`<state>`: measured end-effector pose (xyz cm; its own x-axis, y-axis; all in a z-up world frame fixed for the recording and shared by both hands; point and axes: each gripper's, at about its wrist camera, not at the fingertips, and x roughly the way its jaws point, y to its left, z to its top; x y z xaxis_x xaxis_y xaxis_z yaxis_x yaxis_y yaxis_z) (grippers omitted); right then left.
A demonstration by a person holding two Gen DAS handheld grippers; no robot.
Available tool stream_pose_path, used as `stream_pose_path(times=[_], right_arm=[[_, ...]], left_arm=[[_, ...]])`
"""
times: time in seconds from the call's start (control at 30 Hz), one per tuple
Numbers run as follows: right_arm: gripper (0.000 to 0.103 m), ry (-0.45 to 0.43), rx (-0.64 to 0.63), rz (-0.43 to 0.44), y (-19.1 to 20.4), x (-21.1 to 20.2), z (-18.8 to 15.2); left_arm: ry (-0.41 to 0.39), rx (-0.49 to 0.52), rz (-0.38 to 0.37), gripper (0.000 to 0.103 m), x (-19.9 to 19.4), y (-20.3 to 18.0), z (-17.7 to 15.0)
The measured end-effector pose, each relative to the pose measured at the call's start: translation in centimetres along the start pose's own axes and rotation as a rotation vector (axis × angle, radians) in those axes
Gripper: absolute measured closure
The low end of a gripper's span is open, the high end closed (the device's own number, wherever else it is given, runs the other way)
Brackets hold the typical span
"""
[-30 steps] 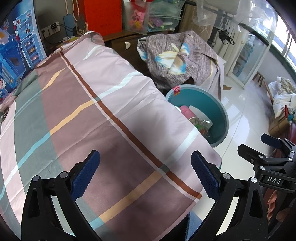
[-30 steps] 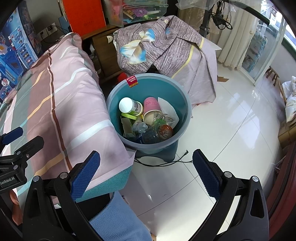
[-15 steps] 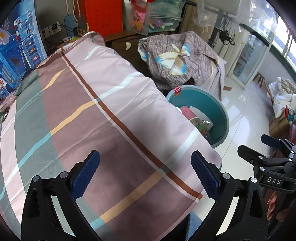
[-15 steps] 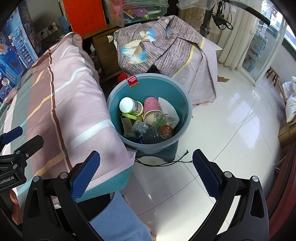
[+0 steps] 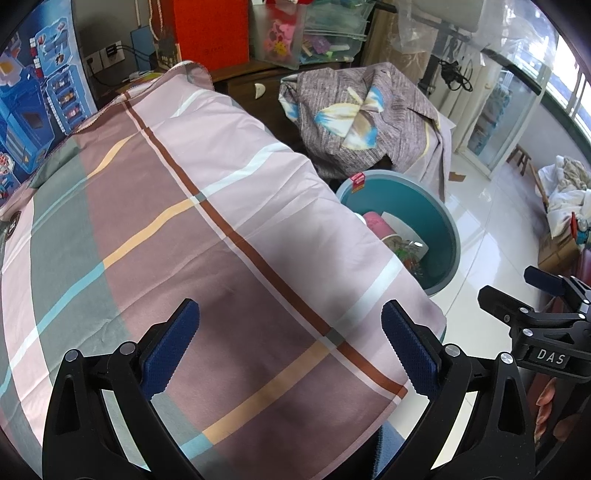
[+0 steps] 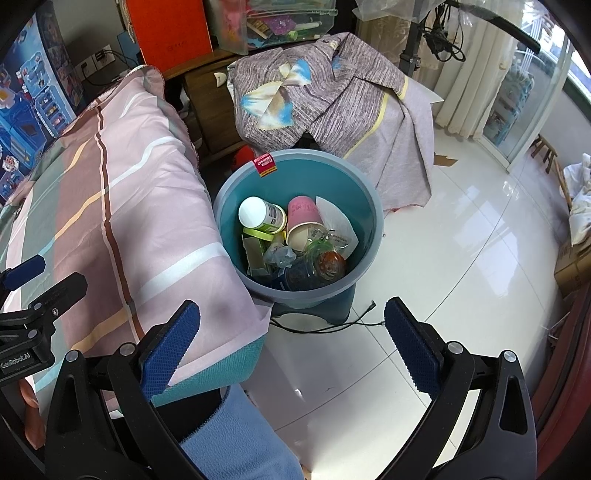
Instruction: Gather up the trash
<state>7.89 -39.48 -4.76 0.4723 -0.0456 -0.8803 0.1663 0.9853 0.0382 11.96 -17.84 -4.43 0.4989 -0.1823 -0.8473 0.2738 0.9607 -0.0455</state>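
Note:
A teal trash bin [image 6: 369, 206] stands on the floor beside the table; it also shows in the left wrist view [image 5: 448, 236]. Inside lie a white-capped bottle [image 6: 260, 214], a pink paper cup [image 6: 304, 221], white paper [image 6: 334, 218] and several clear wrappers. My right gripper [image 6: 291, 347] is open and empty, above the floor in front of the bin. My left gripper [image 5: 290, 347] is open and empty, above the plaid tablecloth [image 5: 166, 221]. No trash shows on the cloth.
A cloth-draped box [image 6: 332, 96] stands behind the bin. A dark cable [image 6: 332, 326] lies on the white tile floor by the bin's base. A wooden cabinet [image 6: 207, 99], orange box [image 6: 170, 33] and toy boxes [image 5: 29, 99] stand at the back.
Both views have barely shifted. Both grippers stay open and empty; the bin's contents are unchanged.

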Motion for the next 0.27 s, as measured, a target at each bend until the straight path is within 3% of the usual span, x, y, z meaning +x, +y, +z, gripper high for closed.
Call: stream_pose_path(times=[0.27], right_arm=[[0.007,-0.009,0.011,-0.008,-0.22,-0.42,0.46]], left_arm=[[0.026,-0.038,0.006,0.004,0.33,0.66,-0.07]])
